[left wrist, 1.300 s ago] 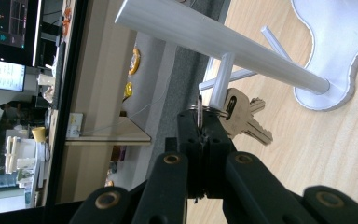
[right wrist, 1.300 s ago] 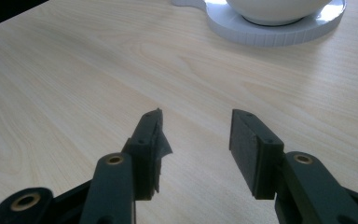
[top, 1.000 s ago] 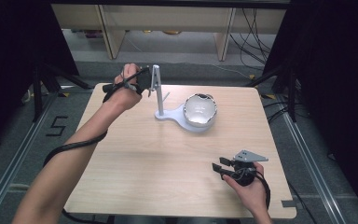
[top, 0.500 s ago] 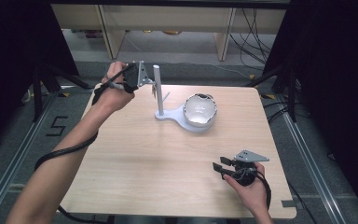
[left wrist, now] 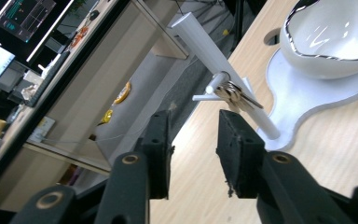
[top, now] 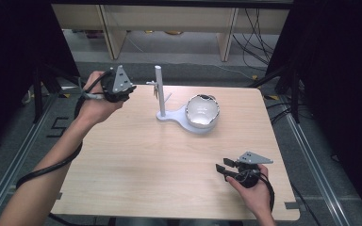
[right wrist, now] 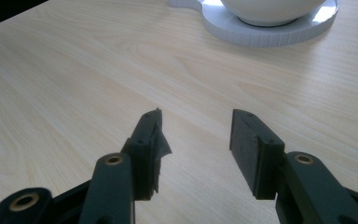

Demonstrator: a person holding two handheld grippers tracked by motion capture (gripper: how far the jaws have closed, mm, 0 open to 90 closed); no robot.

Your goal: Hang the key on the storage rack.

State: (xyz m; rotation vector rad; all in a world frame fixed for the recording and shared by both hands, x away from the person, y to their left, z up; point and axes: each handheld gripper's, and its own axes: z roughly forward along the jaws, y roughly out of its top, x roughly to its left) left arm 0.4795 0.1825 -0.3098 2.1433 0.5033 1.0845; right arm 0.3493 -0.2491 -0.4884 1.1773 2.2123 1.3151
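Note:
A white stand with an upright post (top: 159, 92) rises from the far middle of the table, and a bunch of keys (top: 155, 89) hangs from a short peg on it. In the left gripper view the keys (left wrist: 233, 94) dangle on the peg just beyond my jaws. My left gripper (top: 131, 90) hovers left of the post, apart from it. Its jaws have just been opening and nothing is between them (left wrist: 193, 126). My right gripper (top: 221, 170) rests low near the front right of the table, open and empty (right wrist: 196, 126).
A white bowl (top: 201, 110) with a silvery rim sits on the stand's round base (right wrist: 261, 32), right of the post. The wooden table (top: 136, 160) is bare in the middle. Shelving and cables lie beyond the far edge.
My left gripper has drawn back leftward from the post, and its jaws have spread apart, leaving the keys on the peg. The right gripper has stayed where it was.

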